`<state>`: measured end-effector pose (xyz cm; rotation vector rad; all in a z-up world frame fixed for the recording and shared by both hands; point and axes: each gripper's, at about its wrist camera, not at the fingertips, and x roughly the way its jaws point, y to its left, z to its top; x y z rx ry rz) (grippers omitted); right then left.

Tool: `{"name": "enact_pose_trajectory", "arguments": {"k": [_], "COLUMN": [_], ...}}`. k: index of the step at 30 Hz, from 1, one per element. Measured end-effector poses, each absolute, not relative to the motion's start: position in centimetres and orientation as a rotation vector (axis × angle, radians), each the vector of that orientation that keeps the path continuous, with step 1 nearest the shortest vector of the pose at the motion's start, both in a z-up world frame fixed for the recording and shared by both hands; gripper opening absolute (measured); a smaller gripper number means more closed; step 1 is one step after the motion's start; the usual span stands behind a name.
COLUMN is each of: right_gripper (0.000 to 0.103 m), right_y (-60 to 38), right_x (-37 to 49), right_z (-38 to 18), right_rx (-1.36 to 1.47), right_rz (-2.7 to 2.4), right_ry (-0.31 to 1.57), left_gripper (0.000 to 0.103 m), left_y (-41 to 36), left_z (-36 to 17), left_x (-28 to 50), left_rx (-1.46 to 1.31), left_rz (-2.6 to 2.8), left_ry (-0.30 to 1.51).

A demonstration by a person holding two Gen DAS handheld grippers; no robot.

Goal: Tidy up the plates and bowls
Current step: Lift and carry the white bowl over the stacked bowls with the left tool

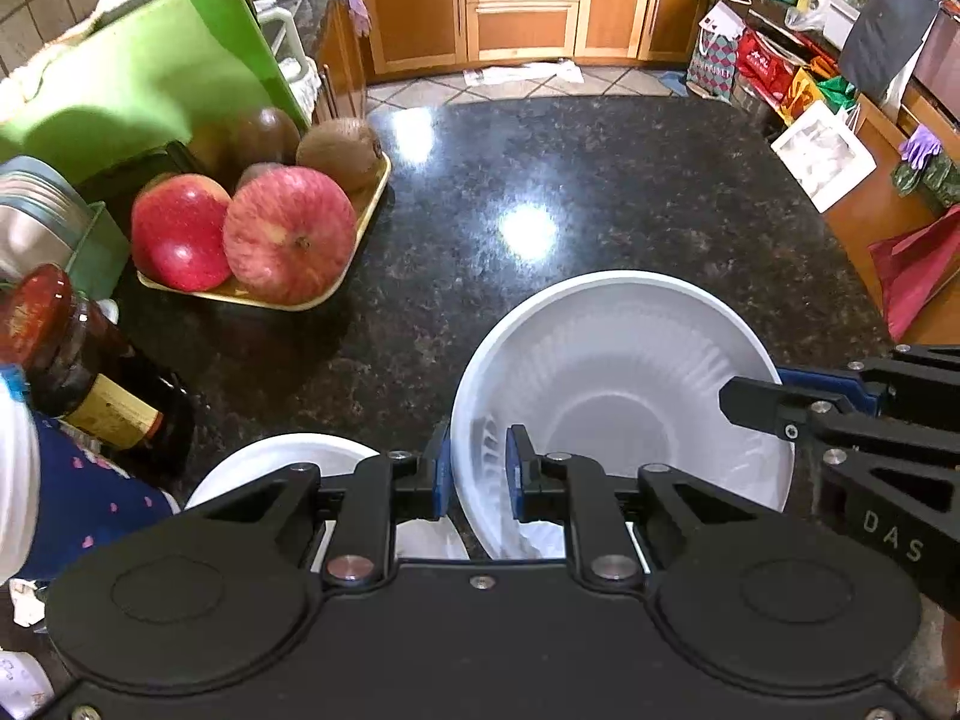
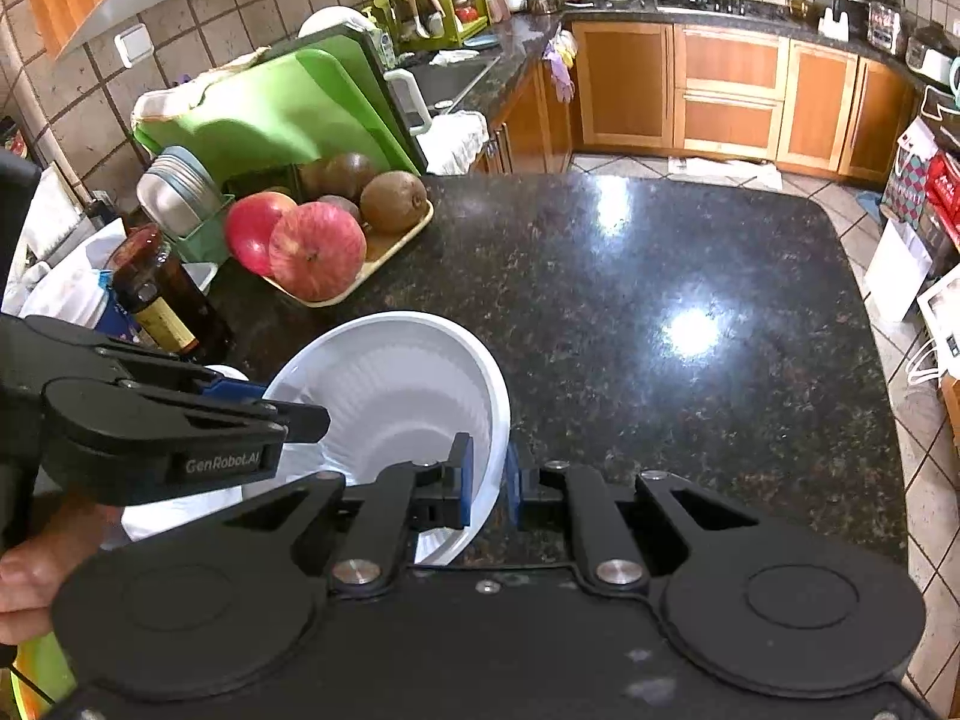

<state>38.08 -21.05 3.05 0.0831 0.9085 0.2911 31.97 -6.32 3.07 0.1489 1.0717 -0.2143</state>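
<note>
One white ribbed bowl (image 1: 624,372) sits on the tabletop (image 1: 570,180), and one white plate (image 1: 282,462) lies beside it. Two grippers are in view, the left gripper (image 1: 478,474) and the right gripper (image 2: 489,480), each with two blue pads. One yellow tray (image 2: 390,252) carries two red apples (image 2: 317,249) and at least three brown kiwis (image 2: 393,201), a fourth being only partly visible; nearby stand one dark bottle (image 2: 162,294) with a red cap, one green cutting board (image 2: 282,114) and one stack of metal tins (image 2: 177,192).
</note>
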Motion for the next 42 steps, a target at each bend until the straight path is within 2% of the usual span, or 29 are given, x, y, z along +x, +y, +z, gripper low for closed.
{"name": "enact_pose_trajectory", "arguments": {"k": [19, 32, 42], "right_gripper": [0.014, 0.014, 0.014], "right_y": [-19.0, -19.7, -22.9], "right_x": [32.5, 23.9, 16.9], "right_z": [5.5, 8.6, 9.3], "right_rx": [0.079, 0.087, 0.099], "right_rz": [0.299, 0.231, 0.131], "right_ry": [0.865, 0.798, 0.746], "left_gripper": [0.024, 0.024, 0.024], "left_y": [-3.8, -4.7, -7.4], "left_z": [5.1, 8.7, 8.4], "left_x": [27.4, 20.1, 16.0], "left_rx": [0.156, 0.2, 0.228], "left_rz": [-0.19, -0.257, -0.378], "left_ry": [1.037, 0.971, 0.978]}}
